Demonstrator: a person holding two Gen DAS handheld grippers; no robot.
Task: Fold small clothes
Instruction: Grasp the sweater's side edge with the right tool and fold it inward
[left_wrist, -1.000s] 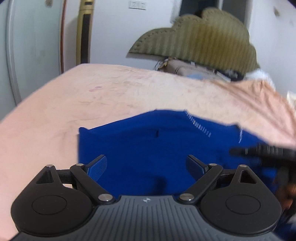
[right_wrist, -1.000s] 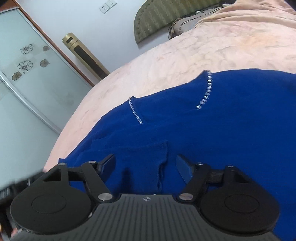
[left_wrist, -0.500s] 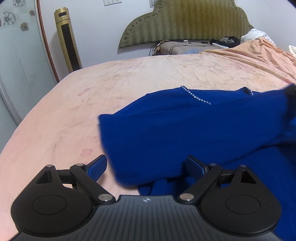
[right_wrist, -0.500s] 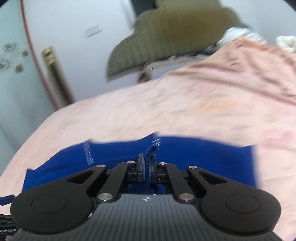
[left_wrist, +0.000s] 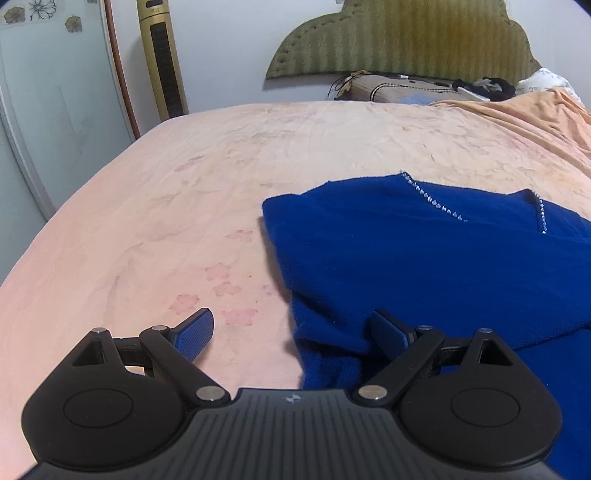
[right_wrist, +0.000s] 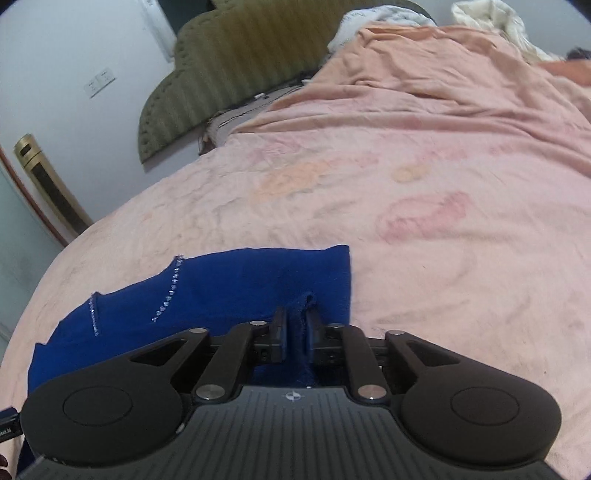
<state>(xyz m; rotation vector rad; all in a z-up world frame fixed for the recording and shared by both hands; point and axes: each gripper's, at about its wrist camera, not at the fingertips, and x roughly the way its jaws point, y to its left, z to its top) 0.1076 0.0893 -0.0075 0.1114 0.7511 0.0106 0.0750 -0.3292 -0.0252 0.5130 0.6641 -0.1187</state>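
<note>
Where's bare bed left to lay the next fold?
Bare pink bedspread lies left of the blue garment, up to the pillows, and right of it in the right wrist view. The far right is crowded by the bunched orange blanket.

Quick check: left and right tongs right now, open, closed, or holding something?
Left tongs: open, holding nothing, over the near edge of the blue garment.
Right tongs: have just been opening slightly, a fold of the blue garment between them.

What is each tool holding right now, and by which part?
The right tool has a raised fold of the blue garment between its slightly parted jaws. The left tool holds nothing.
</note>
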